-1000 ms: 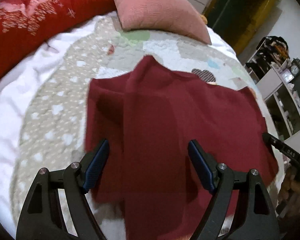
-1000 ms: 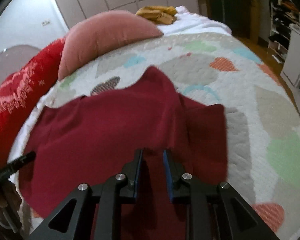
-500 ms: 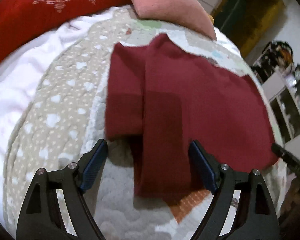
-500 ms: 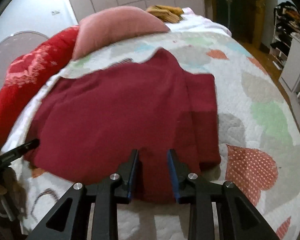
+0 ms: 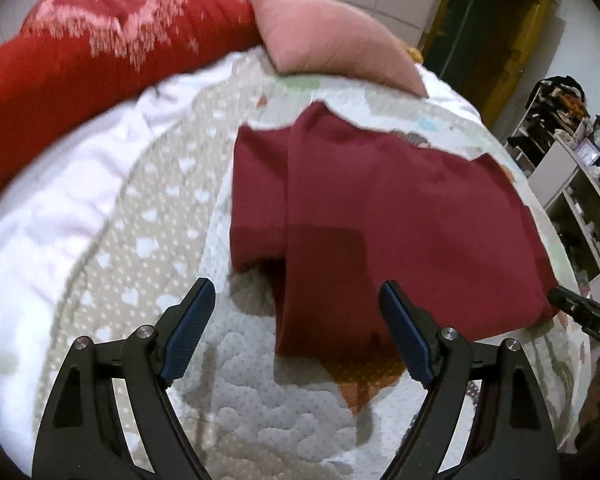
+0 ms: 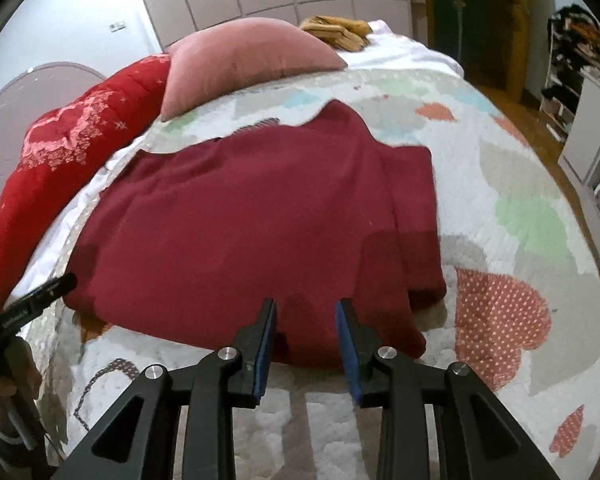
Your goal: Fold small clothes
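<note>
Both the left gripper [image 5: 296,320] and the right gripper [image 6: 306,332] are matte black frames with triangular cut-outs, round silver screw heads at the pivots and ribbed blue pads on the fingers [image 5: 190,322], with small white lettering on one finger at the frame's edge

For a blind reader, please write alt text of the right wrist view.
A dark red garment lies partly folded on a patchwork quilt, with the right gripper above its near edge, jaws opening and gripping nothing. A pink pillow lies behind.
</note>
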`<state>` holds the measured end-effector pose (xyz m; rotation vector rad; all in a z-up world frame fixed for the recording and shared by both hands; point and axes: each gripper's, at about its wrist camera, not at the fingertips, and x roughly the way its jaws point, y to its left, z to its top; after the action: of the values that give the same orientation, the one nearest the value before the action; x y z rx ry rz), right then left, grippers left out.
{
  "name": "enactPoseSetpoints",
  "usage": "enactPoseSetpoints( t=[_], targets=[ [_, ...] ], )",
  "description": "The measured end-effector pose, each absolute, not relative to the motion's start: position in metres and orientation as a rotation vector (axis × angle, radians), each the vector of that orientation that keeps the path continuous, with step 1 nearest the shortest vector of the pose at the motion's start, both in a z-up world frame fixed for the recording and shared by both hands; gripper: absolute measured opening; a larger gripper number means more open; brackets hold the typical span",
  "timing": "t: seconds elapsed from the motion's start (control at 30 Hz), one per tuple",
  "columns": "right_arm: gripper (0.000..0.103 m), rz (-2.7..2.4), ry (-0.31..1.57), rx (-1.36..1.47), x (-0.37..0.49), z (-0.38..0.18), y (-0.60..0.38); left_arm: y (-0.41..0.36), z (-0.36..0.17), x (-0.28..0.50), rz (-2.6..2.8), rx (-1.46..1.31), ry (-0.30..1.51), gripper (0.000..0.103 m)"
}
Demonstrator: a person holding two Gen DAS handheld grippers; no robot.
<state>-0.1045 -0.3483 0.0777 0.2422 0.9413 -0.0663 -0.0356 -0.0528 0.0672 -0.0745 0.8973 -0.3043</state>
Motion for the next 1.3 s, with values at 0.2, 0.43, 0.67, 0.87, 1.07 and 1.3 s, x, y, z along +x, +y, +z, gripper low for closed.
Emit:
enactPoseSetpoints(
  t=[0.2, 0.43, 0.67, 0.87, 1.07, 1.3],
  targets=[
    [0.036, -0.042, 0.93, 0.272, -0.102, 0.082, -0.342, -0.063, 0.077, -0.03, -0.329, -0.054, 0.861, 0.084],
    [0.037, -0.035, 0.914, 0.252, -0.087, 0.086, -0.335, -0.068, 0.071, -0.013, -0.323, -0.045, 0.871, 0.084],
    [0.037, -0.003, 0.921, 0.214, -0.06, 0.084, -0.322, -0.069, 0.059, -0.002, -0.311, -0.042, 0.898, 0.084],
    [0.037, 0.003, 0.907, 0.227, -0.036, 0.082, -0.32, -0.07, 0.047, 0.003, -0.309, -0.04, 0.923, 0.084],
    [0.037, 0.025, 0.924, 0.203, 0.009, 0.077, -0.311, -0.06, 0.039, 0.007, -0.327, -0.113, 0.949, 0.084],
    [0.043, 0.07, 0.976, 0.138, 0.074, 0.045, -0.294, -0.03, 0.029, 0.012, -0.399, -0.332, 1.007, 0.084]
  ],
)
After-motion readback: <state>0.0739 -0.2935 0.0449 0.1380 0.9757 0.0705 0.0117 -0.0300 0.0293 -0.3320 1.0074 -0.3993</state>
